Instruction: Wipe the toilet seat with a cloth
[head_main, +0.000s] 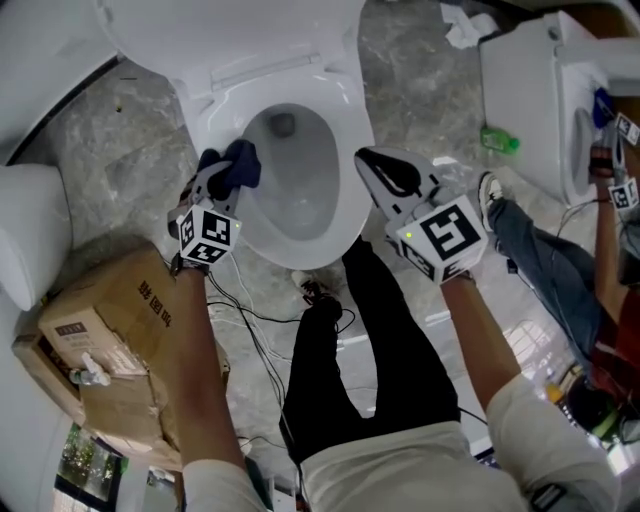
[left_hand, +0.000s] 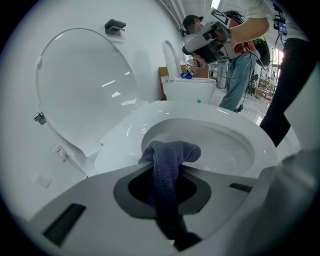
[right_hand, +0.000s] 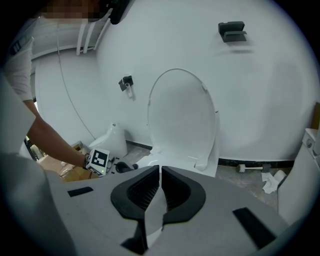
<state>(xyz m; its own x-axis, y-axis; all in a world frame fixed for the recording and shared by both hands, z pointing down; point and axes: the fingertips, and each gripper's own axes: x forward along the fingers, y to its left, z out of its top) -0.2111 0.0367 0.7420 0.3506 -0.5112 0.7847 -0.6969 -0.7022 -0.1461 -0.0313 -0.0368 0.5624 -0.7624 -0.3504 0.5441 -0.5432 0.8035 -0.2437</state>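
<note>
A white toilet (head_main: 345, 120) stands below me with its lid (left_hand: 85, 85) raised against the wall. A dark blue cloth (head_main: 242, 165) lies on the left side of the seat ring, and my left gripper (head_main: 222, 168) is shut on it. In the left gripper view the cloth (left_hand: 170, 165) runs between the jaws and bunches over the inner edge of the ring (left_hand: 210, 112). My right gripper (head_main: 368, 160) hovers at the right side of the ring. Its jaws are shut with nothing between them (right_hand: 160, 172). From there I see the lid (right_hand: 182, 120) and the left gripper's marker cube (right_hand: 98, 161).
A cardboard box (head_main: 110, 340) sits at my left, next to a white fixture (head_main: 30, 230). Cables (head_main: 320, 300) trail on the marble floor by my legs. A second toilet (head_main: 540, 100) stands at the upper right, with another person in jeans (head_main: 545, 270) beside it.
</note>
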